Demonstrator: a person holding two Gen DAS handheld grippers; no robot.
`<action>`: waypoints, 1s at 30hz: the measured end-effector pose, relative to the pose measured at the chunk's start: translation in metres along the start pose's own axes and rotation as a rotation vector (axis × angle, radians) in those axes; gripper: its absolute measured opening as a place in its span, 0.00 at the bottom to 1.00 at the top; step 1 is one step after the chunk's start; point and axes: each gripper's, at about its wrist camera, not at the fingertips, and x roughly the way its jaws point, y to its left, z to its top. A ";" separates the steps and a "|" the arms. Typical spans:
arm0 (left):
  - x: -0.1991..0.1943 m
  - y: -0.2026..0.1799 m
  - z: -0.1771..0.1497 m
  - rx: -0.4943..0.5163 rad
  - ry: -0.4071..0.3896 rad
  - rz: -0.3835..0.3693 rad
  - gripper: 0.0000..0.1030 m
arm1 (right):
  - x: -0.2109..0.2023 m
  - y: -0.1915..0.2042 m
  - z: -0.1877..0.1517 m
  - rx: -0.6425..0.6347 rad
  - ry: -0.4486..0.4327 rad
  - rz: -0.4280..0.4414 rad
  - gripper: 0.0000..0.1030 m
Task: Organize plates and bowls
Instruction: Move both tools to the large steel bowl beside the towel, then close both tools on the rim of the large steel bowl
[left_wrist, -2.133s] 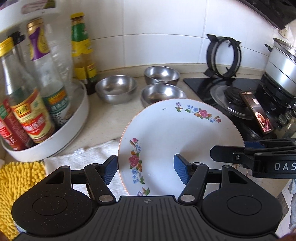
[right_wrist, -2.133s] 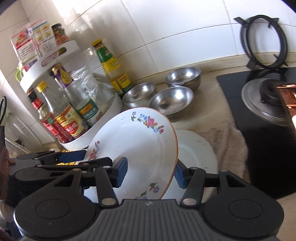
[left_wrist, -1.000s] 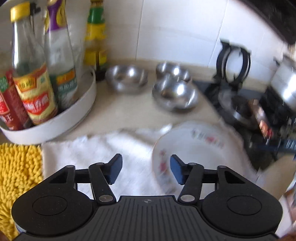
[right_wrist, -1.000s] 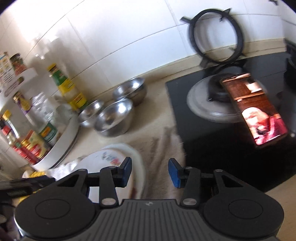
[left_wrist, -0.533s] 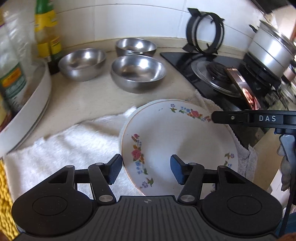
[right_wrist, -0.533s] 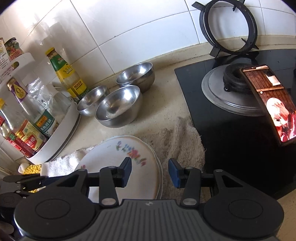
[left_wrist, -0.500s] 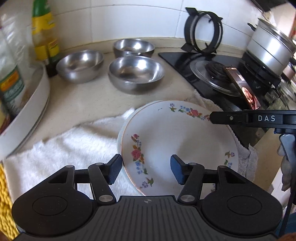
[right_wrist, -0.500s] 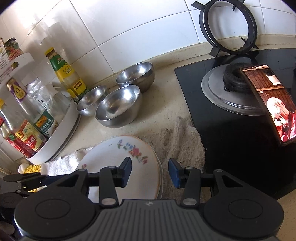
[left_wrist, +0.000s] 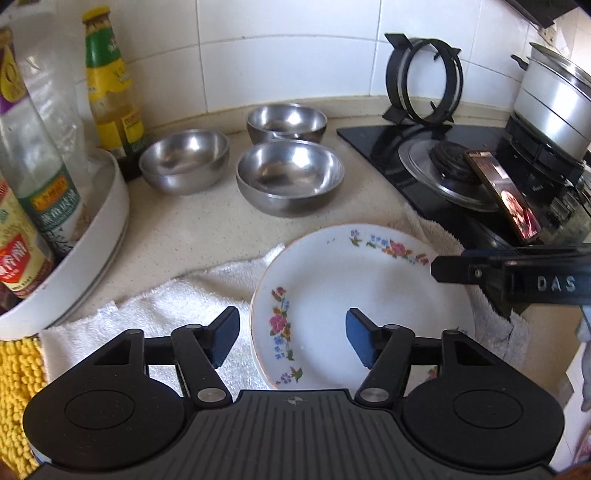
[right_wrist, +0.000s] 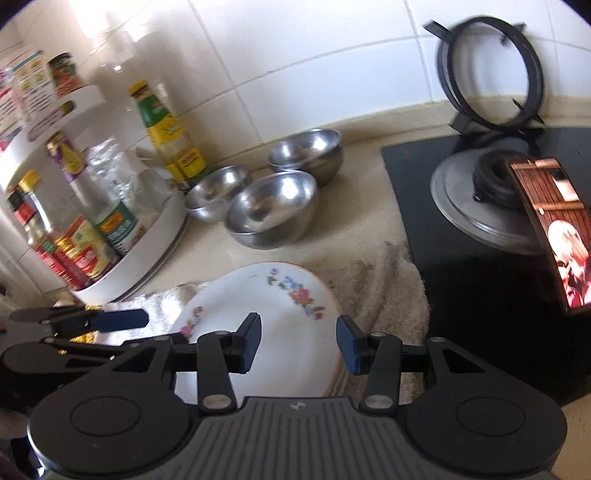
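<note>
Floral plate (left_wrist: 354, 295) lies flat on the white towel (left_wrist: 177, 306) at the counter's front, stacked on another plate whose rim shows under its edge in the right wrist view. Your left gripper (left_wrist: 291, 339) hangs over its near-left rim, jaws spread and gripping nothing. Your right gripper (right_wrist: 297, 345) hovers over its right side, jaws likewise apart and empty. Behind the plate stand three steel bowls (left_wrist: 290, 177), near one another, with the condiment rack (left_wrist: 92, 236) to their left and the stove (left_wrist: 461, 177) to their right.
</note>
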 end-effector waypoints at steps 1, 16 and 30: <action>-0.002 -0.002 0.001 0.000 -0.005 0.013 0.71 | -0.001 0.002 0.000 -0.010 0.003 0.007 0.60; -0.011 -0.014 0.013 -0.011 -0.050 0.161 0.88 | 0.002 0.009 0.024 -0.109 0.025 0.035 0.69; 0.058 0.037 0.091 -0.109 0.018 0.066 0.83 | 0.087 0.016 0.114 -0.062 0.101 -0.130 0.69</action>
